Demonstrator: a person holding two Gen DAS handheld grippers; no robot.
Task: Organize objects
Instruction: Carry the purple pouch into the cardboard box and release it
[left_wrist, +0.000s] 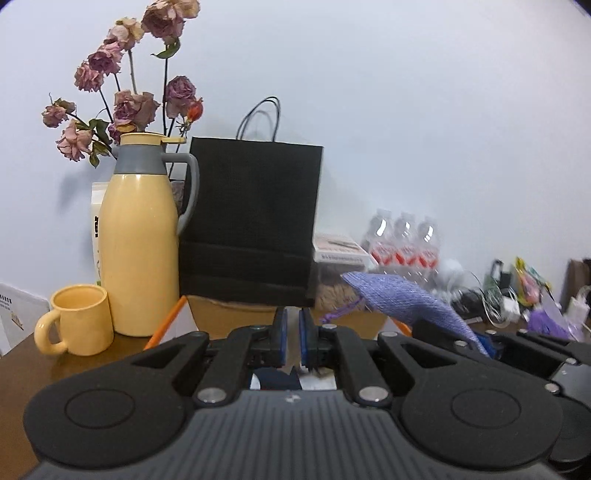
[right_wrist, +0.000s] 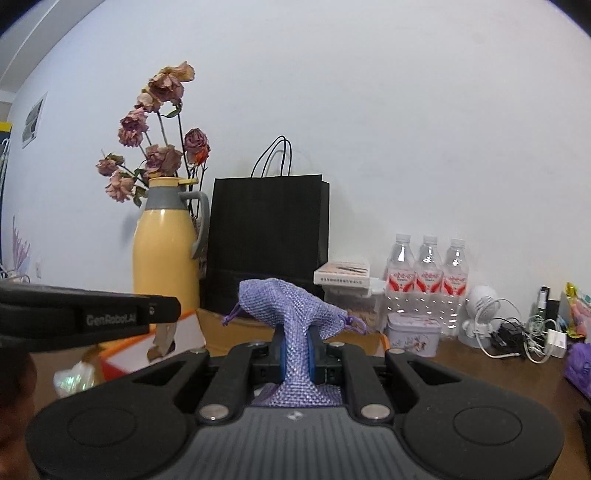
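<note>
My right gripper (right_wrist: 295, 347) is shut on a purple mesh drawstring pouch (right_wrist: 291, 306), held above the table; the pouch's open end flops forward past the fingers. The pouch also shows in the left wrist view (left_wrist: 402, 299), sticking out to the right of my left gripper. My left gripper (left_wrist: 293, 325) has its blue pads nearly together with nothing between them. A cardboard box with orange edges (left_wrist: 236, 314) lies just ahead of both grippers. In the right wrist view the left gripper's body (right_wrist: 88, 315) is at the left.
A yellow thermos jug (left_wrist: 138, 240), a yellow mug (left_wrist: 77, 319) and dried roses (left_wrist: 129, 81) stand at the left. A black paper bag (left_wrist: 251, 218) stands behind the box. Water bottles (right_wrist: 428, 273), a lilac tin (right_wrist: 413, 334), a small white fan (right_wrist: 480, 314) and cables (right_wrist: 524, 336) crowd the right.
</note>
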